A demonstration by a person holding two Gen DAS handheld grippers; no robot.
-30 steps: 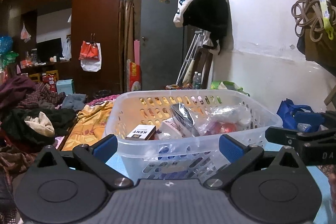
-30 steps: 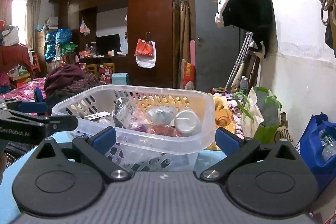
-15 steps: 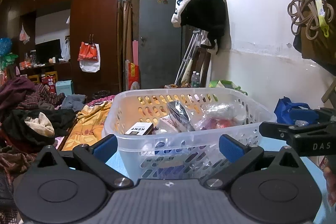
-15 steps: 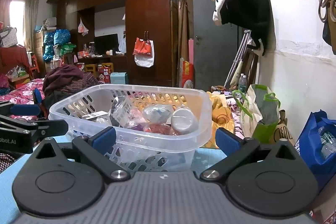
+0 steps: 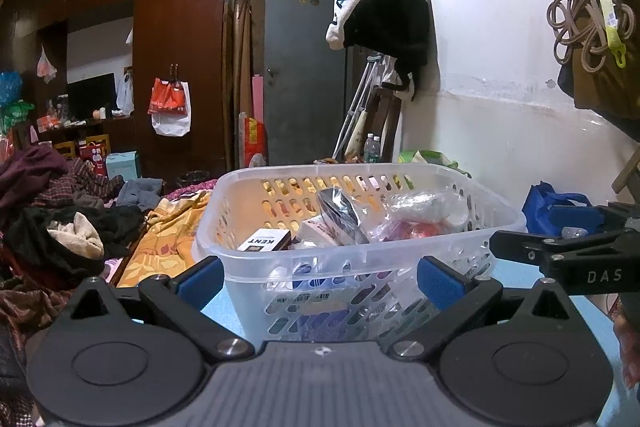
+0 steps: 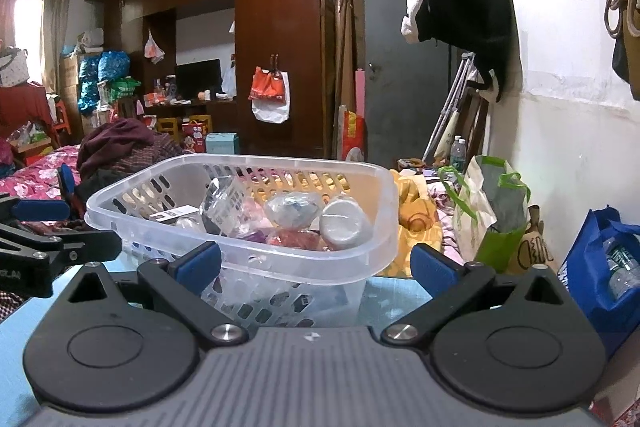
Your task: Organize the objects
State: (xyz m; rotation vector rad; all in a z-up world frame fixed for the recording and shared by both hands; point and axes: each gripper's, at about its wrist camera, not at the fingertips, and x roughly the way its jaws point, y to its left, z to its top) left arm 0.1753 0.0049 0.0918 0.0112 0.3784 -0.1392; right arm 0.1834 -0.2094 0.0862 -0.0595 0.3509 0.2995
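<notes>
The left gripper [image 5: 320,277] and the right gripper [image 6: 314,267] are both hovering with jaws spread wide and holding nothing, each pointing at the same translucent plastic basket [image 5: 360,259] sitting on the light blue table [image 6: 384,293]. Seen from the left wrist, the basket is filling the gap between the jaws, just ahead of the blue pads [image 5: 200,277]; from the right wrist it is sitting ahead and slightly toward the left jaw.

The basket is looking like thin, slotted plastic with a rolled rim, so it is probably light and somewhat flexible, and its smooth walls may be slipping under a pinch. The rim is likely offering the best hold: pinching it at opposite sides, one gripper per side, should be keeping the load level.

Inside, a white and black box marked KENT [image 5: 266,241] is lying near the front left corner. Beside it, a crinkled foil packet [image 5: 340,213] is standing tilted, with clear plastic bags [image 5: 424,213] behind. The right wrist view is also showing a round white lid [image 6: 340,227] of some container. These contents are appearing small and light, though loose enough to be shifting if the basket tips.
</notes>
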